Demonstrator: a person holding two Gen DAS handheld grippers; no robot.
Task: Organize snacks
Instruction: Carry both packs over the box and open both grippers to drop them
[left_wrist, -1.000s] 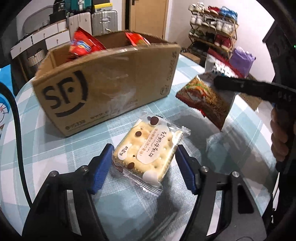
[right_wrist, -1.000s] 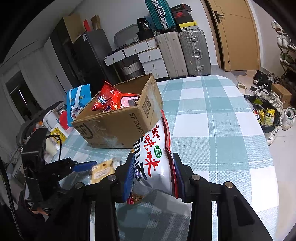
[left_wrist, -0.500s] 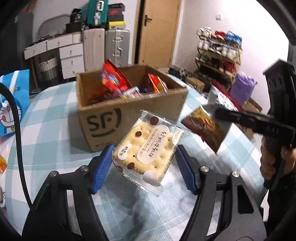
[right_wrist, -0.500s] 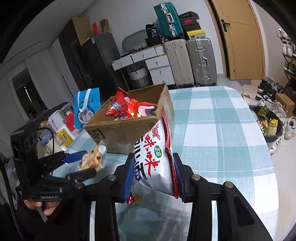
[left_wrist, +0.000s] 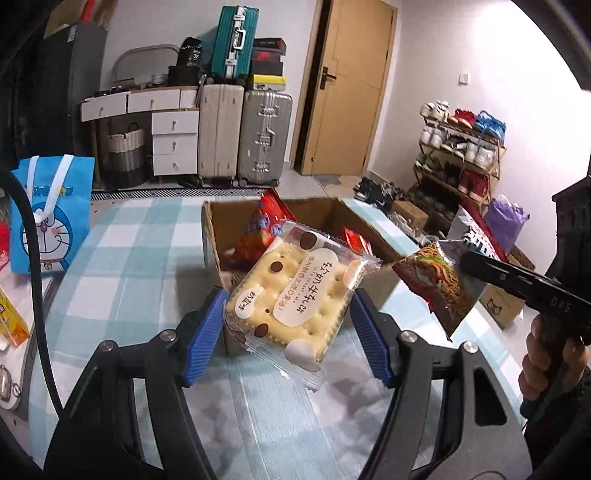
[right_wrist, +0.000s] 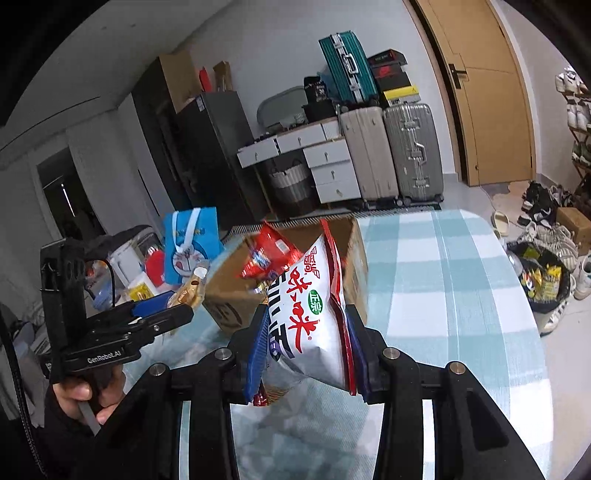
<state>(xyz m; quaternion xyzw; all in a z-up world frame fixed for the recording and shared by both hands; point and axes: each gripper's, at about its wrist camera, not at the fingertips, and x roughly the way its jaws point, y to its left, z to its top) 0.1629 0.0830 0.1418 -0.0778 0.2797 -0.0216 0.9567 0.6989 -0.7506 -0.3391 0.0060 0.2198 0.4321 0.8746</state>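
Observation:
My left gripper (left_wrist: 288, 317) is shut on a clear-wrapped cracker packet (left_wrist: 295, 291) and holds it up in the air just in front of the open cardboard box (left_wrist: 321, 210). My right gripper (right_wrist: 306, 332) is shut on a white and red noodle snack bag (right_wrist: 314, 317), also lifted, near the box (right_wrist: 229, 299). The noodle bag shows in the left wrist view (left_wrist: 439, 284) to the right of the box. The box holds several red snack packs (left_wrist: 262, 232).
A blue cartoon bag (left_wrist: 48, 214) stands on the checked tablecloth (left_wrist: 122, 266) at the left, with a yellow carton (left_wrist: 11, 325) nearer. Suitcases (left_wrist: 240, 136), drawers and a shoe rack (left_wrist: 458, 155) stand beyond the table. A bin (right_wrist: 543, 284) is on the floor right.
Both grippers have risen with their packets and now look down into the box. The cracker packet has left the table and moved toward the box's near rim.

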